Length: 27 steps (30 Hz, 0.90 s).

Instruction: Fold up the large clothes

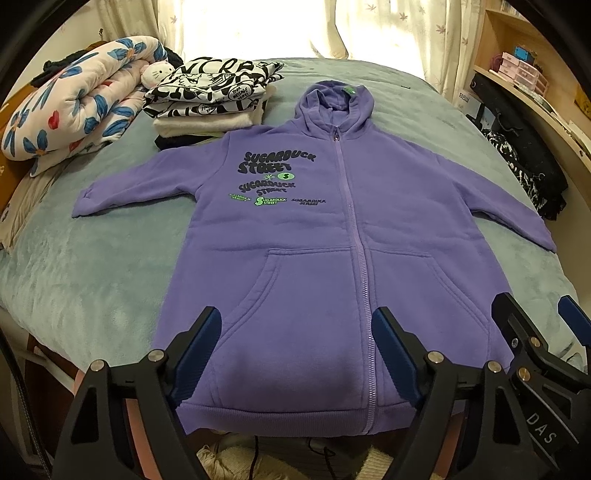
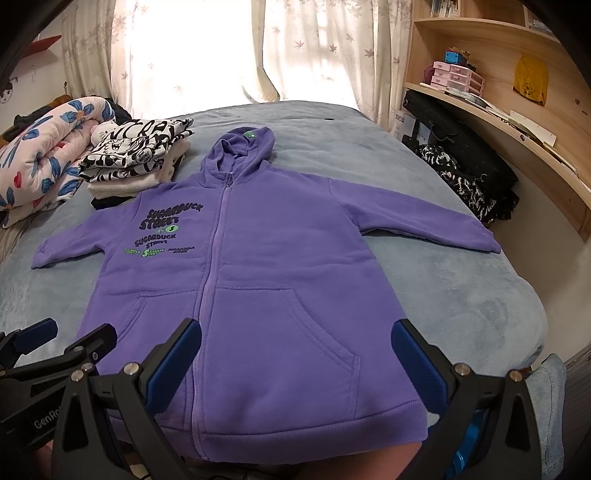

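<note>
1. One purple zip hoodie (image 1: 317,229) lies face up and spread flat on the bed (image 1: 92,266), zipper closed, both sleeves out to the sides, hood pointing toward the curtains (image 1: 258,26). Judgement: flattened this way so fold lines run straight.
2. Landmark: hoodie hem. Left hand-held gripper (image 1: 295,354) hovers just above the hem on the printed-chest half; jaws stand wide apart, nothing clamped between the pads, no fabric lifted.
3. Right hand-held gripper (image 2: 297,354) sits above the hem on the plain half, beside the pocket; jaws also spread wide, nothing held.
4. Both tools angle downward over the hem, side by side. Judgement: staged to pinch the bottom edge or shift outward to the sleeves; first fold not yet begun.
5. Beyond the hoodie's left sleeve (image 1: 122,184), near the shoulder: stack of folded clothes (image 1: 210,99), black-and-white print on top. Judgement: finished pile, kept clear of the working area.
6. Rolled floral quilt (image 1: 70,110) lies farther out past that stack.
</note>
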Tool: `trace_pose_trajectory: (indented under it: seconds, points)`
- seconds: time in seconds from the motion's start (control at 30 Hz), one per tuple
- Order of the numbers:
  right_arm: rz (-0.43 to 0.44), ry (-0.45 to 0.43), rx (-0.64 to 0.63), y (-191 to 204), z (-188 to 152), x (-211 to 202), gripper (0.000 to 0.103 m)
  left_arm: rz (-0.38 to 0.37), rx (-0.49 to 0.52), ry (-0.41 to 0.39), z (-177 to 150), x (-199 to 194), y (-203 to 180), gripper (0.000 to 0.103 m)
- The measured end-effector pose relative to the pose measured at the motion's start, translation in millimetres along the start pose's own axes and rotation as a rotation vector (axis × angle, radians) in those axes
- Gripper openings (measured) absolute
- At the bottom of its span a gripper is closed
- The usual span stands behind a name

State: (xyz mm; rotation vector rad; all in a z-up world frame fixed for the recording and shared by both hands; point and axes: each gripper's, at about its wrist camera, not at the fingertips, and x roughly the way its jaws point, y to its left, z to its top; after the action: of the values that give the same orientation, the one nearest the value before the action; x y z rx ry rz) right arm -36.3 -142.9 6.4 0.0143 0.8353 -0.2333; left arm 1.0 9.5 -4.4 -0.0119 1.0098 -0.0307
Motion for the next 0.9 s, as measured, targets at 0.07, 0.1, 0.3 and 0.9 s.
trace_pose_trajectory:
  seconds: [0.07,0.1,0.3,0.9]
  points:
    - [0.003,0.0,0.002,-0.8,0.4,-0.4,0.103,-0.001,0.0,0.0,0.1,0.2,-0.3,0.082]
    - [0.002,0.0,0.001,-1.3,0.7,0.2,0.103,0.0,0.001,0.0,0.1,0.3,-0.5,0.082]
    - [0.004,0.006,0.002,-1.7,0.4,0.9,0.103,0.0,0.002,0.005,-0.2,0.2,0.5,0.082]
    - [0.0,-0.002,0.018,-11.1,4.6,5.2,0.103,0.004,0.033,-0.092,14.5,-12.7,-8.7,0.083]
